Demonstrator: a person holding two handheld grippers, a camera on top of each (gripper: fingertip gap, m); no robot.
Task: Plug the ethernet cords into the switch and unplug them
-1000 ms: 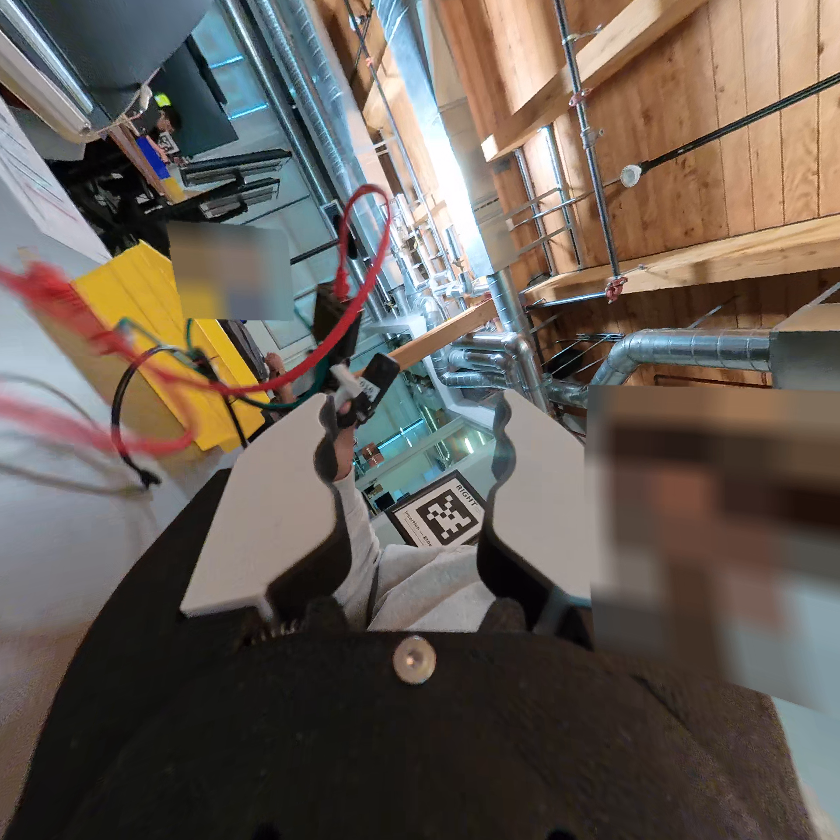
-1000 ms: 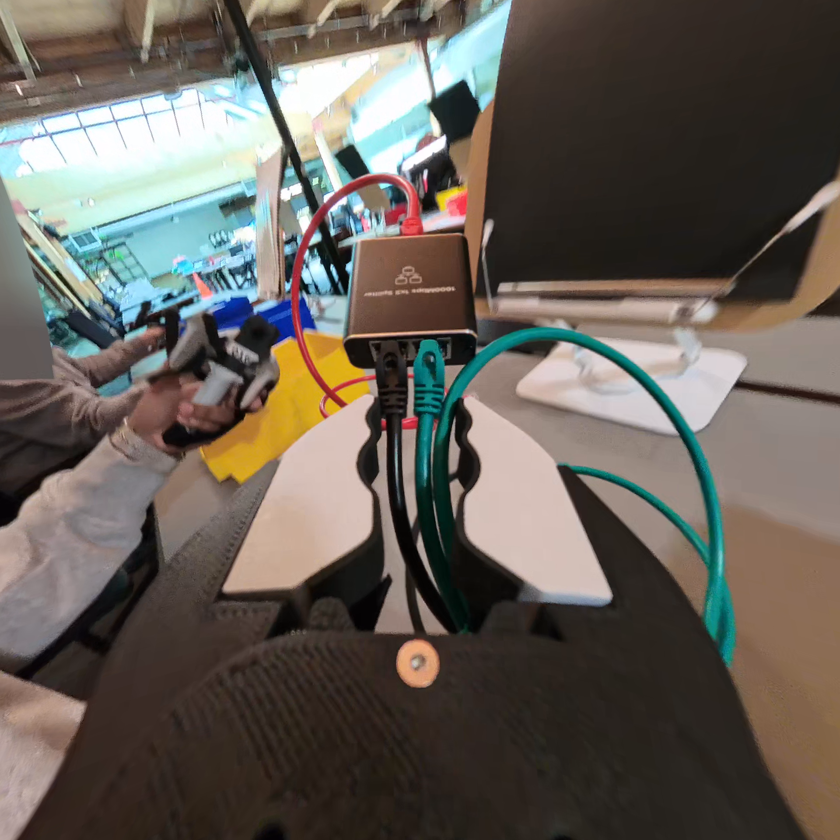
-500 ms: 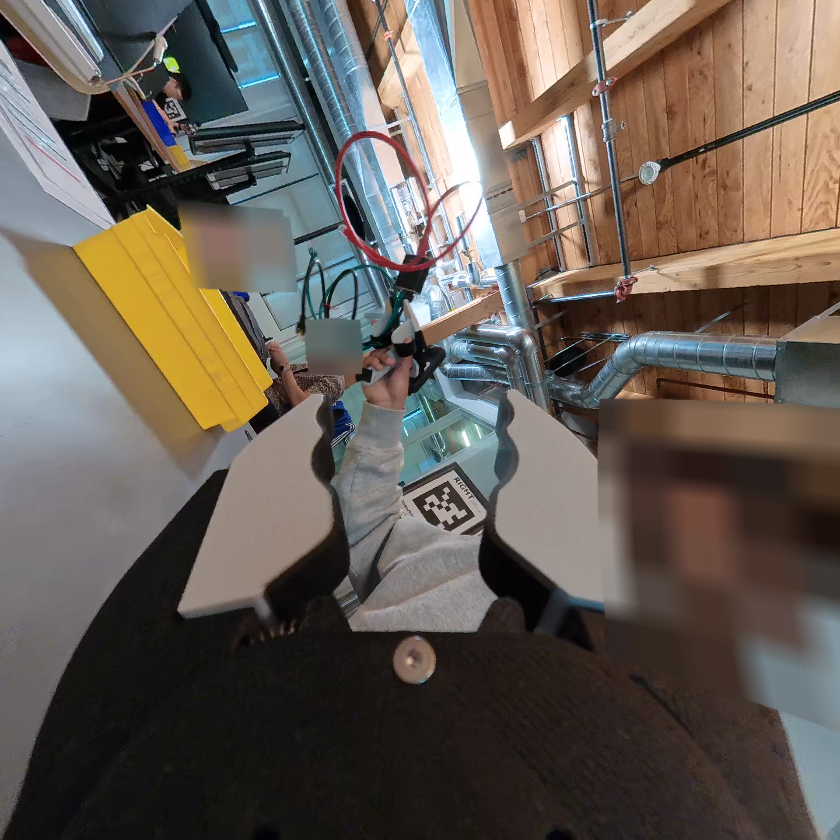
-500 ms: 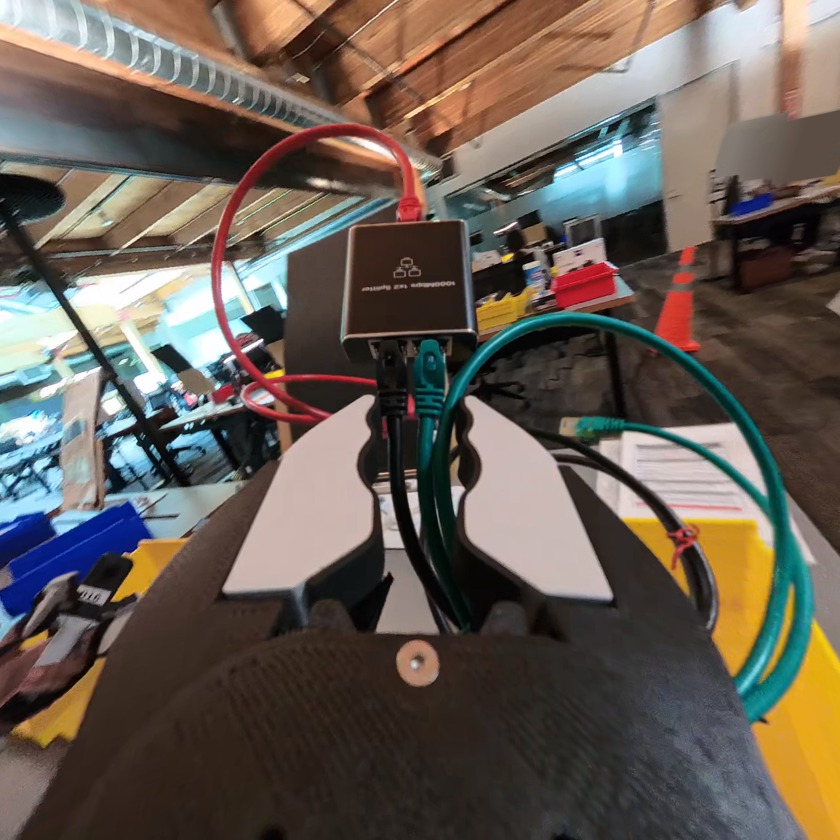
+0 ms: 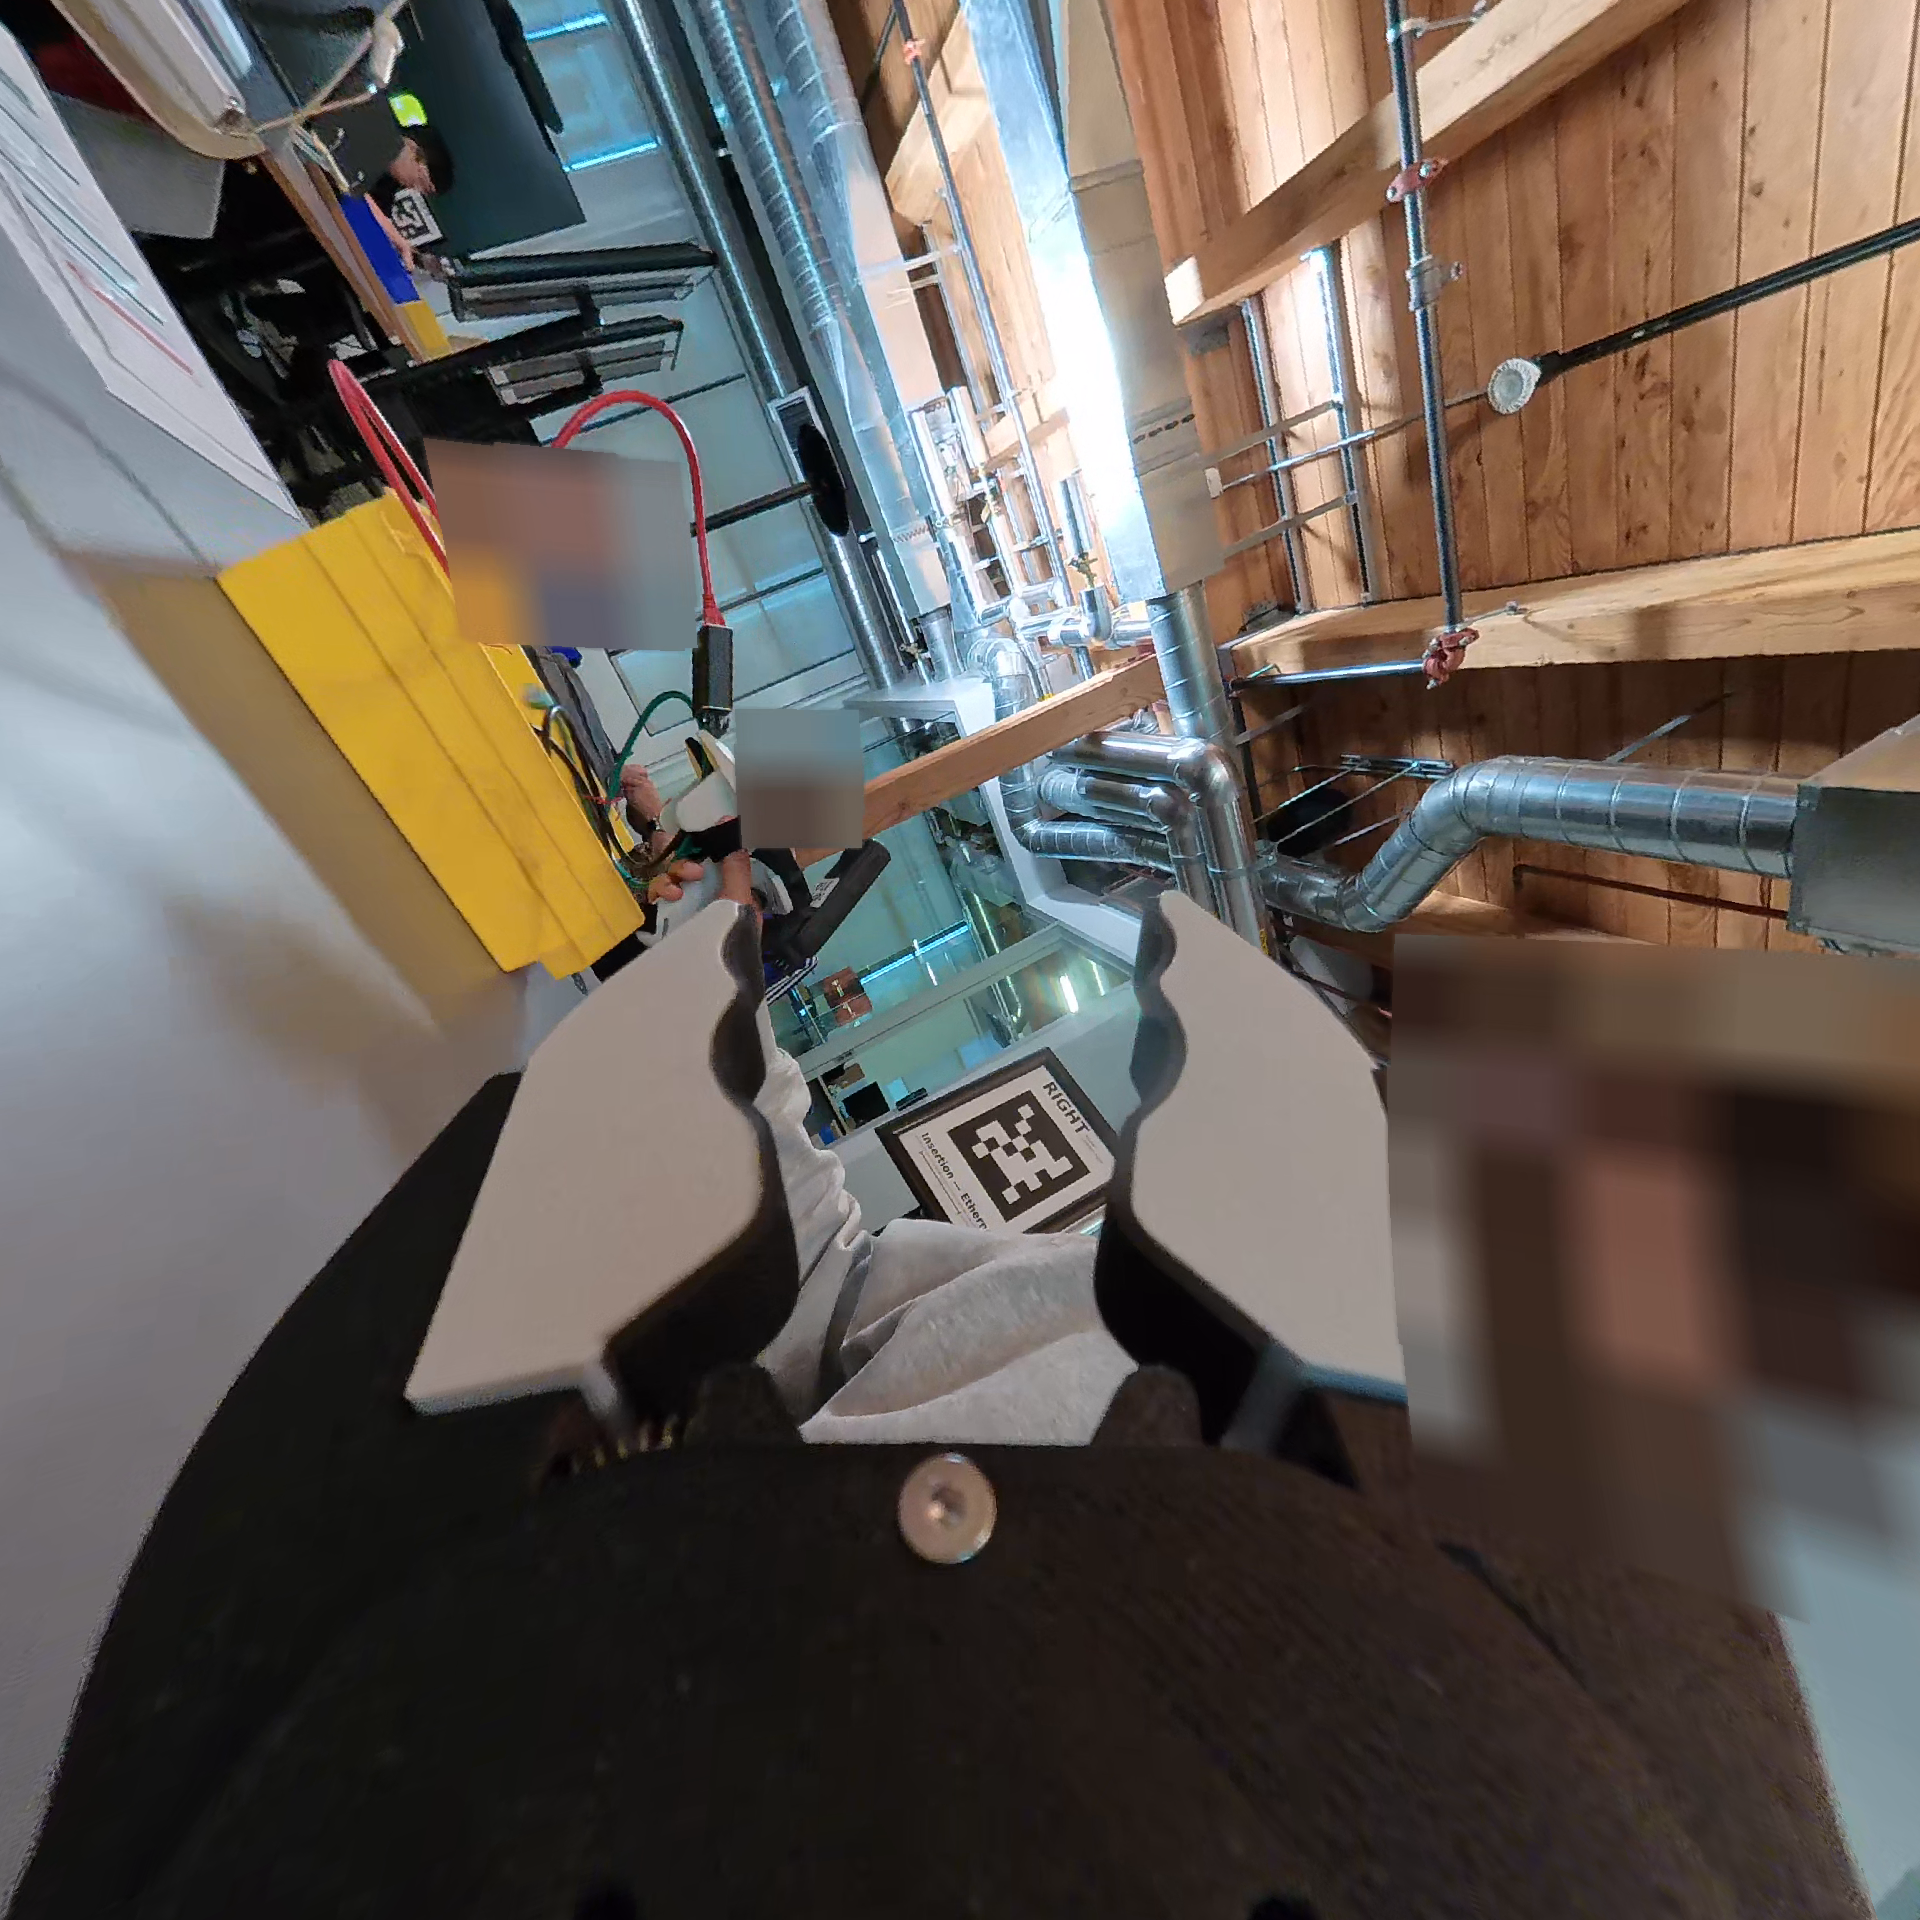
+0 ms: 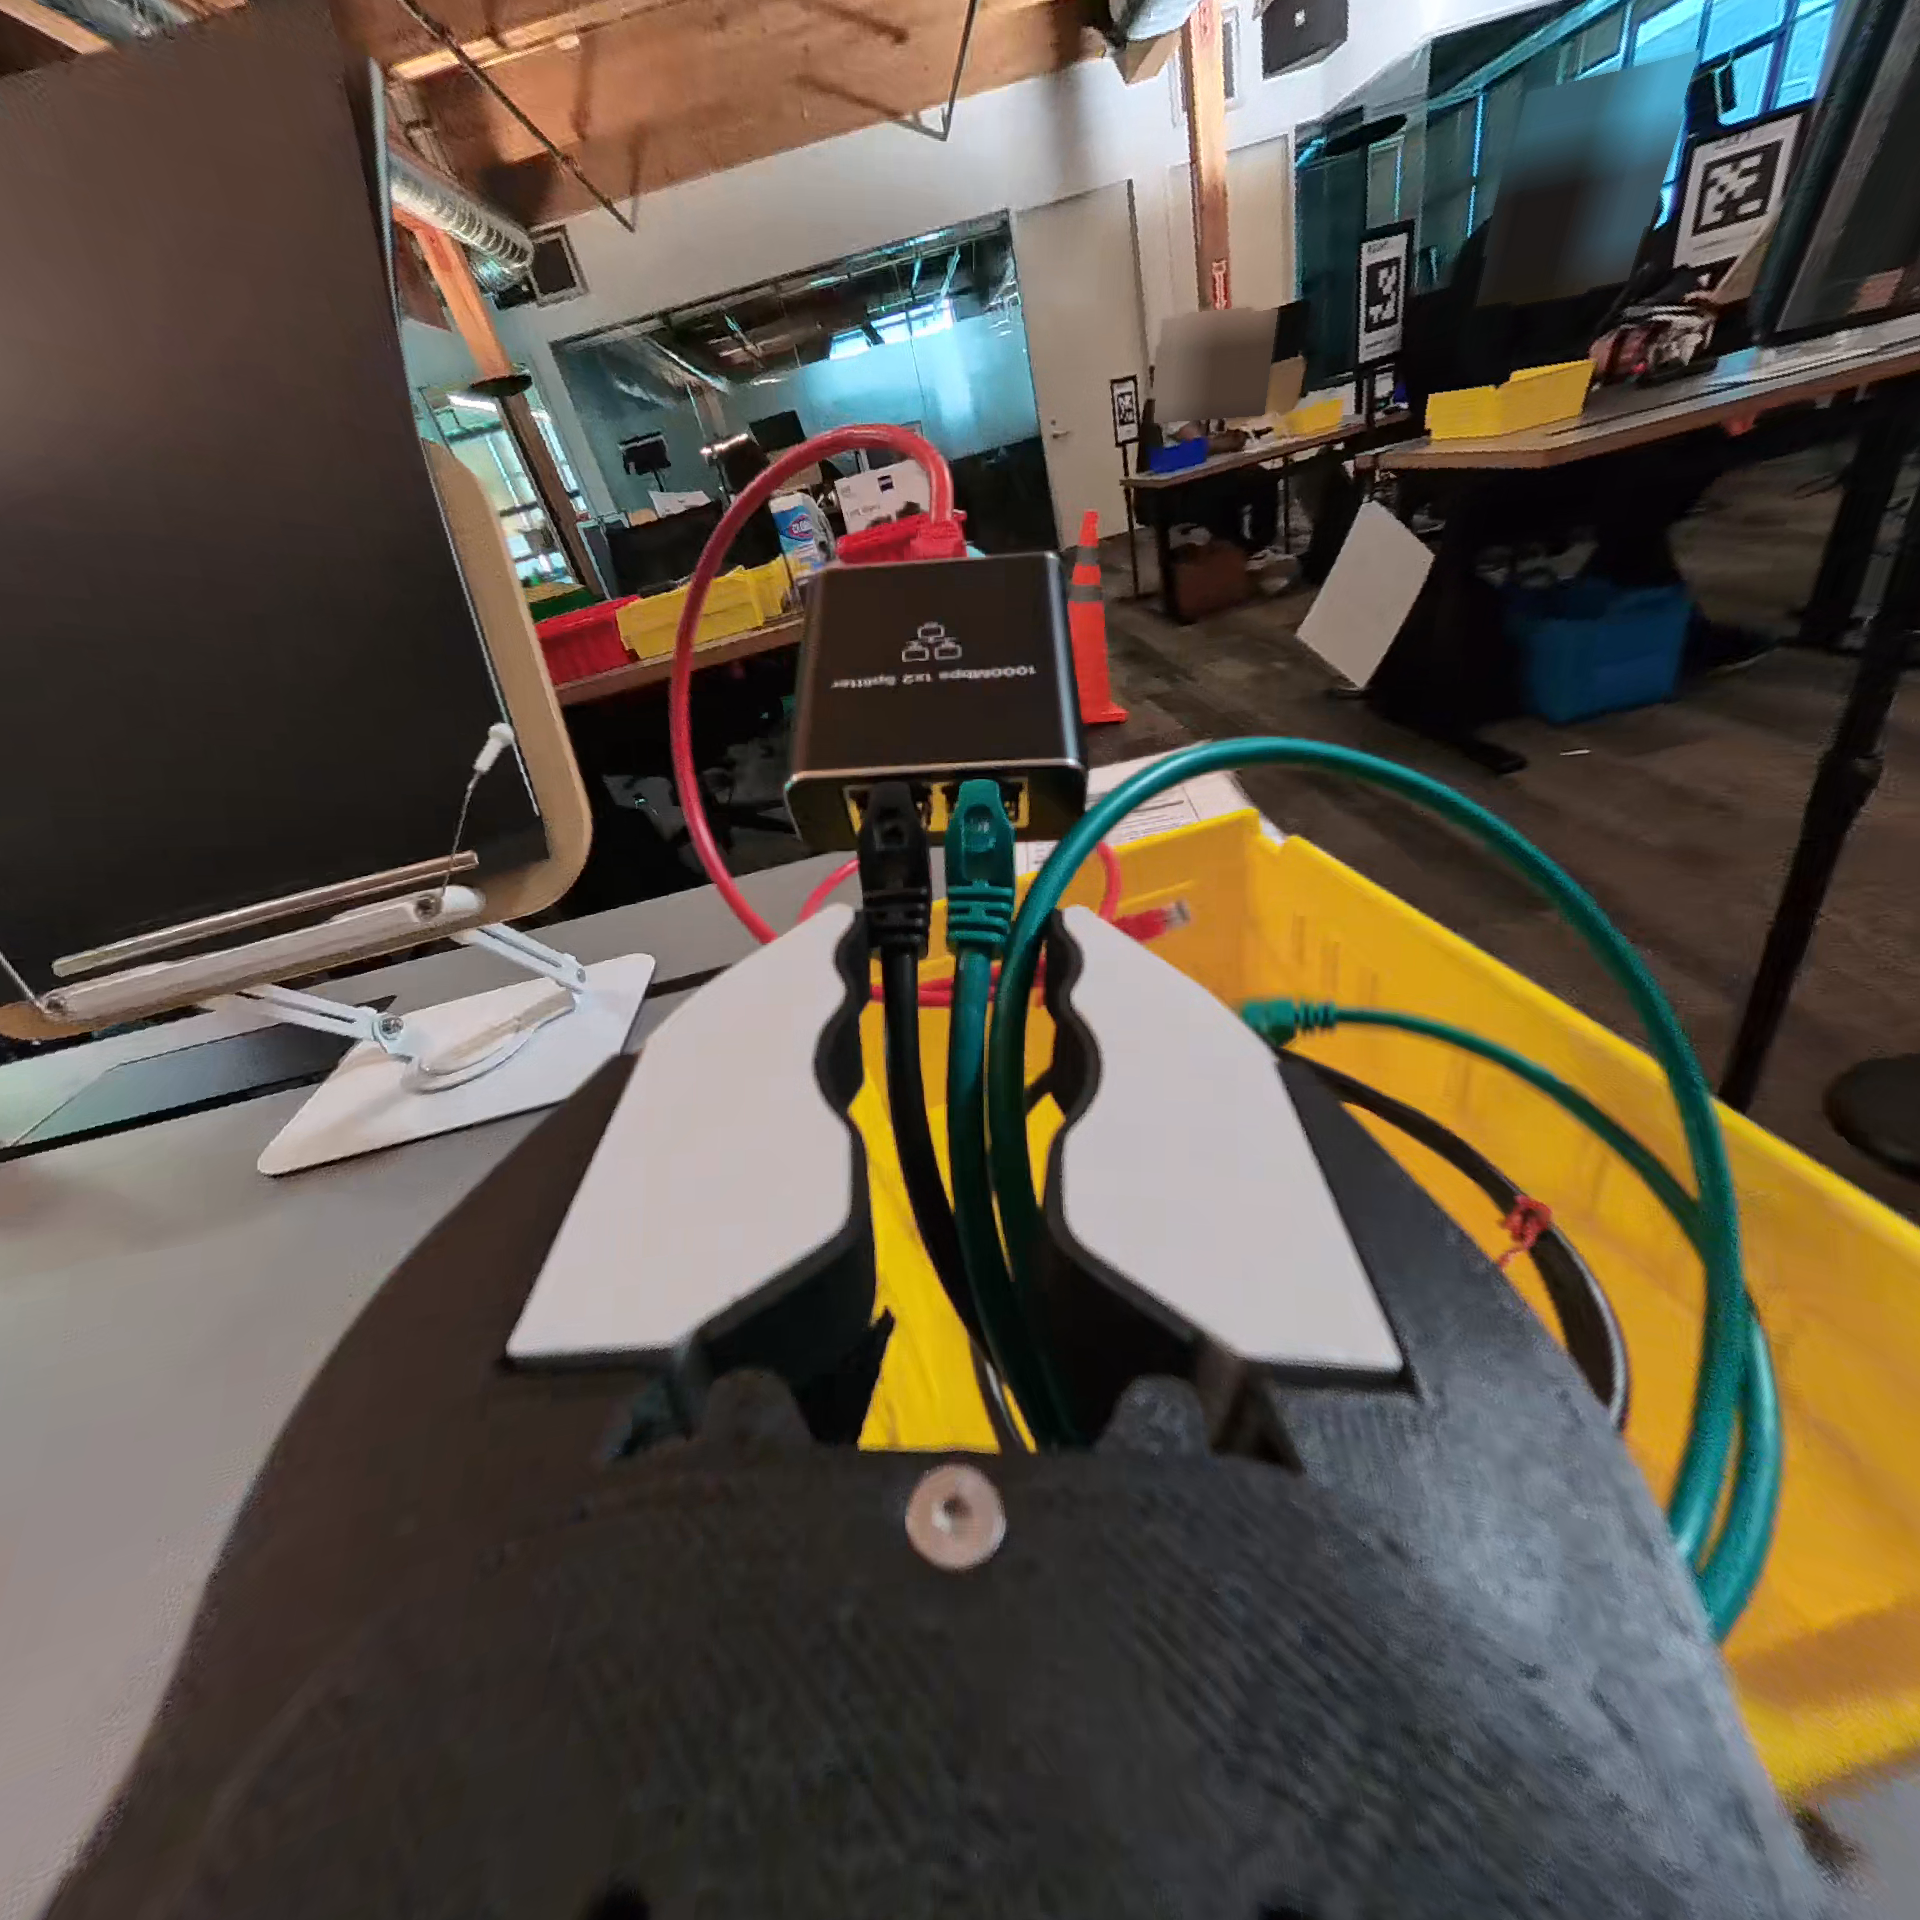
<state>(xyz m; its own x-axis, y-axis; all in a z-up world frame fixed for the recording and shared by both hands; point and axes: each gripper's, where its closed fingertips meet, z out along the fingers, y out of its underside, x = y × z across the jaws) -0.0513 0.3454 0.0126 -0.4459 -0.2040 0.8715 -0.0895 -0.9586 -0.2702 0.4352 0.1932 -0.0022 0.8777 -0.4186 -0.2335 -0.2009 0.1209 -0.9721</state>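
The right gripper is held level above a yellow plastic bin, its flat grey fingers pinching black and green cords plugged into a boxy dark metal switch. The left gripper is tilted upward, fingers spread, nothing held.

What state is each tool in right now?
Left tool: open, holding nothing.
Right tool: closed on the black and green ethernet cords plugged into the switch.

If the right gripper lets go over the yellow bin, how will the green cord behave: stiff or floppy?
Probably springy rather than limp: the green cord holds a wide open loop in the air. Its free plug hangs over the yellow bin, so it would likely swing. The small switch looks light and may get tugged along.
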